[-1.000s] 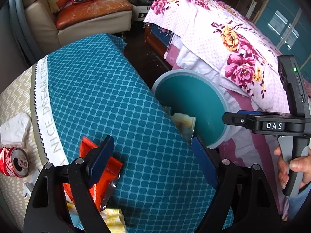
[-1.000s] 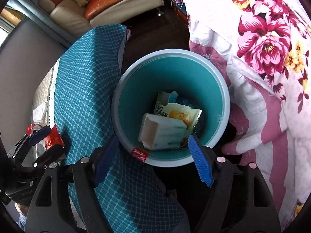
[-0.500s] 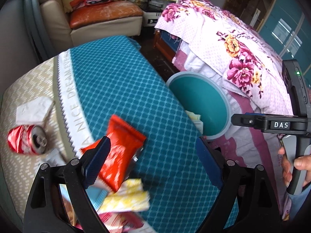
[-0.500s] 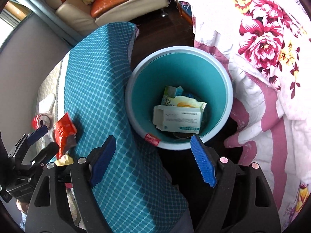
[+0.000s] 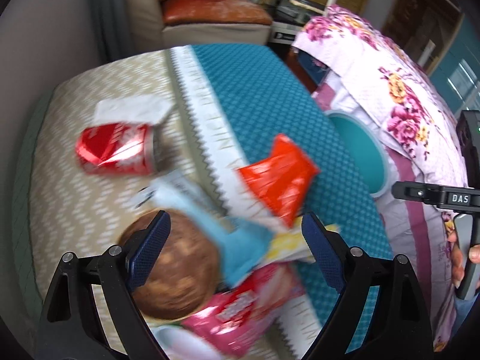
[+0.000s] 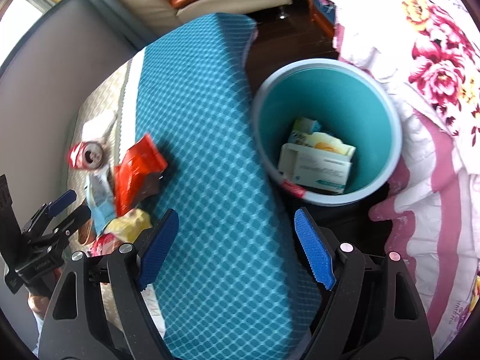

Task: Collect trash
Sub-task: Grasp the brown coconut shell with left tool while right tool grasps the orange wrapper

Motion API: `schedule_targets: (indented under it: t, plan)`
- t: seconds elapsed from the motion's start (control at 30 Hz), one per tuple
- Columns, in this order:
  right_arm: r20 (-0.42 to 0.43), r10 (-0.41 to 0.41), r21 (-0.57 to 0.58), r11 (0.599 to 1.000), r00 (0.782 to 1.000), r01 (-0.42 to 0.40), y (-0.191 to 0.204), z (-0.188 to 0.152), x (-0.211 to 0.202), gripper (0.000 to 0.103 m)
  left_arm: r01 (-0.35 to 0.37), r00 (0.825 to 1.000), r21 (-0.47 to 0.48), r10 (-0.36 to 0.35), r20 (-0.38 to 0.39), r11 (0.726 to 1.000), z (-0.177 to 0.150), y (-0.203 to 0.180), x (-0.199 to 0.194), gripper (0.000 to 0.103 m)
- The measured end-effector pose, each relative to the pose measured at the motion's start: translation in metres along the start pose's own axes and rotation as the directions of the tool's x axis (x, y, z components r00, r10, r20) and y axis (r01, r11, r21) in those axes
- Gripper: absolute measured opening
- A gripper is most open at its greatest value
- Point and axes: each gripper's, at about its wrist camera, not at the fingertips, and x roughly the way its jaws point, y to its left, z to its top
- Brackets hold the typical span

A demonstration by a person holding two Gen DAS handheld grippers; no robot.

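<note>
My left gripper (image 5: 234, 240) hangs open above a blurred trash pile on the table. The pile holds a red wrapper (image 5: 279, 180), a light-blue packet (image 5: 210, 219), a yellow wrapper (image 5: 288, 244), a pink packet (image 5: 240, 306) and a brown round item (image 5: 177, 276). A crushed red can (image 5: 115, 150) and white tissue (image 5: 132, 109) lie further left. Nothing is between the left pads. My right gripper (image 6: 237, 240) is open and empty over the teal cloth (image 6: 204, 120), left of the teal bin (image 6: 396, 138). A white box (image 6: 315, 168) and wrappers lie inside the bin.
The bin stands on dark floor between the table and a bed with a floral cover (image 6: 435, 60). A sofa (image 5: 210, 21) stands behind the table. A hand holds the right tool's body (image 5: 450, 198) at the right edge of the left wrist view. The left gripper (image 6: 73, 205) shows at the lower left of the right wrist view.
The left gripper swung left from the teal cloth near the bin to above the trash pile, its jaws a little wider. The right gripper shifted left, off the bin and over the cloth.
</note>
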Motion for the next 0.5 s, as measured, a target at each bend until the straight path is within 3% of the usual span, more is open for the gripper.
schedule_targets:
  t: [0.23, 0.5]
  plan:
    - [-0.035, 0.002, -0.045, 0.999, 0.999, -0.003, 0.034, -0.004, 0.012, 0.076, -0.053, 0.999, -0.101, 0.052, -0.01, 0.994, -0.024, 0.061, -0.005, 0.089]
    - [-0.082, -0.012, -0.09, 0.996, 0.997, 0.005, 0.069, -0.005, 0.032, 0.076, -0.052, 0.997, -0.165, 0.043, -0.057, 0.985, -0.044, 0.101, 0.009, 0.089]
